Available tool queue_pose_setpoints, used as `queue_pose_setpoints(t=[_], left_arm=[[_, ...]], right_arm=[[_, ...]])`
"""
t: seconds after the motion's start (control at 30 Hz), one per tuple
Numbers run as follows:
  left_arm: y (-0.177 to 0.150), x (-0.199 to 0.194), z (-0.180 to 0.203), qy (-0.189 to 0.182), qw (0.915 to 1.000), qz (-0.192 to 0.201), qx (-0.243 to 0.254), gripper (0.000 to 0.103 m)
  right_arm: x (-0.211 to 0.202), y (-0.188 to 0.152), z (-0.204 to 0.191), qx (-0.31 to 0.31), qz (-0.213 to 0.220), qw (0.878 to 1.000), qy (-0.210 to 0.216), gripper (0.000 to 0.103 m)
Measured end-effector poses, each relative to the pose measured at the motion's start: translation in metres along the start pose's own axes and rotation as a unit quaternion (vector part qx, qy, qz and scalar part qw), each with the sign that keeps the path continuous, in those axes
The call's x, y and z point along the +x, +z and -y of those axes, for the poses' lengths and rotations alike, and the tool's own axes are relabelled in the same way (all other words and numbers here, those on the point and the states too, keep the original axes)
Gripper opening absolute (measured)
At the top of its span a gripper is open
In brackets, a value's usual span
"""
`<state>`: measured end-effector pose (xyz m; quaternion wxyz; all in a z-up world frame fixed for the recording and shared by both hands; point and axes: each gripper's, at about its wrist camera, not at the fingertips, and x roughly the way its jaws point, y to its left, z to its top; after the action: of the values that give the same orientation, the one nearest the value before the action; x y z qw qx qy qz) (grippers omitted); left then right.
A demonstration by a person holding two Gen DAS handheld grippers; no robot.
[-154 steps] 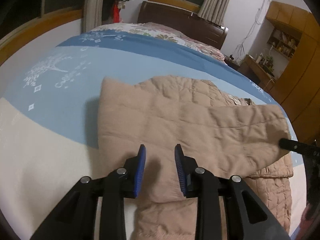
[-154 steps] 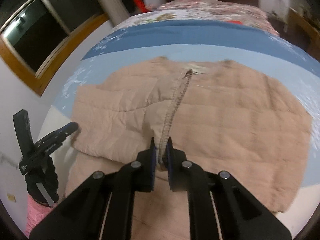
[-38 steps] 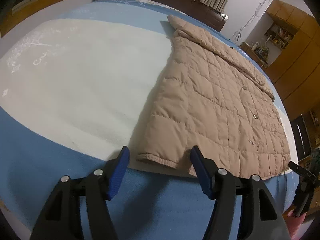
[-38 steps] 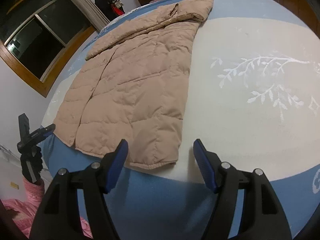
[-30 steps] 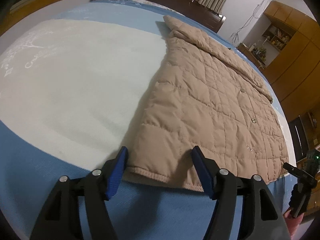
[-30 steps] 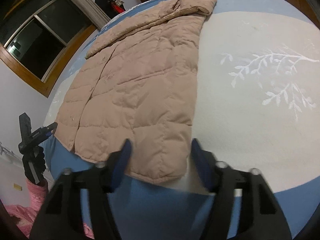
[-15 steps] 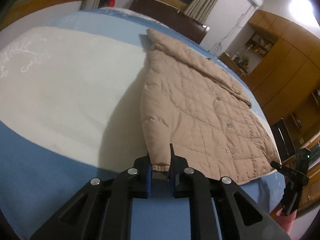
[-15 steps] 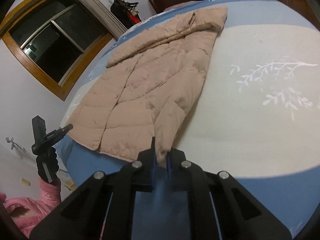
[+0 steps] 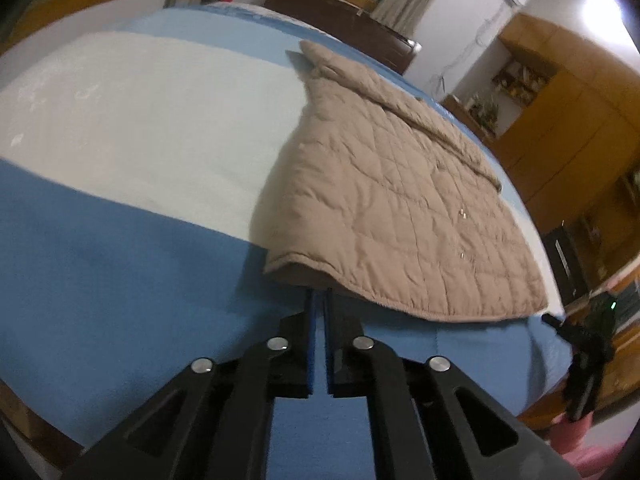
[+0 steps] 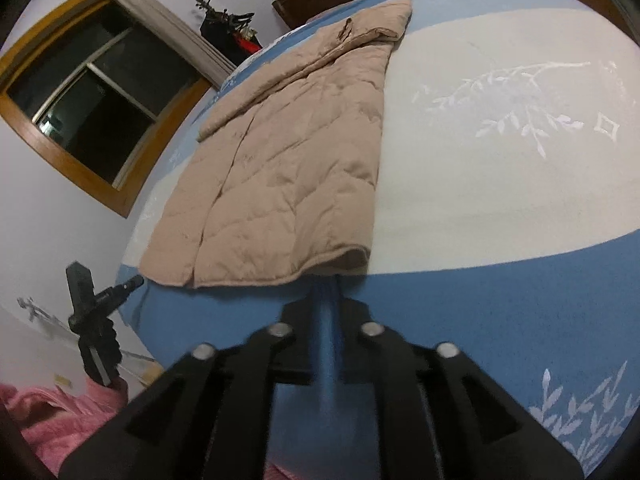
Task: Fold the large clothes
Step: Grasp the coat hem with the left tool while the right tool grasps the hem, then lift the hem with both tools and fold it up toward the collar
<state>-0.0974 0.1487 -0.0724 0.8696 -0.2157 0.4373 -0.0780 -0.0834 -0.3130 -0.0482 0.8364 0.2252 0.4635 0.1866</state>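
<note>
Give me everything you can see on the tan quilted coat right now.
The tan quilted coat is puffy, stitched in diamond squares, with small snaps along the front. It lies lengthwise on the blue and white bedspread, collar end far, sleeves folded in over the body. Its ribbed hem faces the grippers and lifts slightly at both near corners. The left gripper and right gripper each meet the hem's underside with jaws closed; the pinch itself is hidden.

Warm, dim indoor light falls from overhead, with a blown-out glare at the upper right corner of the left wrist view and a dark window (image 10: 100,112) in the right wrist view. Both fisheye views curve the bed (image 9: 120,128) strongly and darken toward black corners. The coat (image 9: 400,208) casts a soft shadow under its lifted hem, and the right tongs (image 10: 329,280) are smeared by motion blur.
</note>
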Motion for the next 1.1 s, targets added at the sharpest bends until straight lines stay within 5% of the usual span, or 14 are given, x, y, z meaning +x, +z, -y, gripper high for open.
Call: queue_pose_setpoints(t=[0.07,0.17,0.27,0.43,0.5,0.57,0.67,0.87,1.1], left_arm=[[0.002,-0.01,-0.003,0.0,0.9999,0.012,0.001,0.016],[0.006,-0.025,-0.006,0.001,0.9991,0.041,-0.001,0.042],[0.015,-0.024,-0.014,-0.011,0.9987,0.047,-0.013,0.047],[0.033,0.022,-0.027,-0.035,0.9986,-0.001,-0.039,0.049],[0.036,0.043,-0.027,-0.07,0.9954,-0.026,-0.06,0.05],[0.039,0.053,-0.017,-0.076,0.9956,-0.03,-0.046,0.05],[0.043,0.066,-0.009,-0.095,0.993,-0.05,-0.05,0.014],[0.036,0.052,-0.008,-0.112,0.9914,-0.021,-0.064,0.009],[0.01,0.011,0.004,-0.106,0.994,-0.003,-0.024,0.009]], right_arm=[[-0.009,0.003,0.0,0.0,0.015,1.0,0.001,0.057],[-0.015,0.01,0.001,0.0,0.022,1.0,0.012,0.06],[-0.002,0.024,0.004,0.006,0.01,1.0,0.026,0.06],[0.035,0.038,0.015,0.034,-0.026,0.998,0.051,0.06],[0.049,0.04,0.013,0.034,-0.039,0.997,0.06,0.055],[0.06,0.041,0.011,0.029,-0.051,0.996,0.065,0.028],[0.064,0.041,0.011,0.036,-0.055,0.994,0.085,0.011],[0.031,0.037,0.002,0.0,0.0,0.993,0.118,0.007],[0.017,0.013,-0.006,-0.03,0.001,0.993,0.114,0.007]])
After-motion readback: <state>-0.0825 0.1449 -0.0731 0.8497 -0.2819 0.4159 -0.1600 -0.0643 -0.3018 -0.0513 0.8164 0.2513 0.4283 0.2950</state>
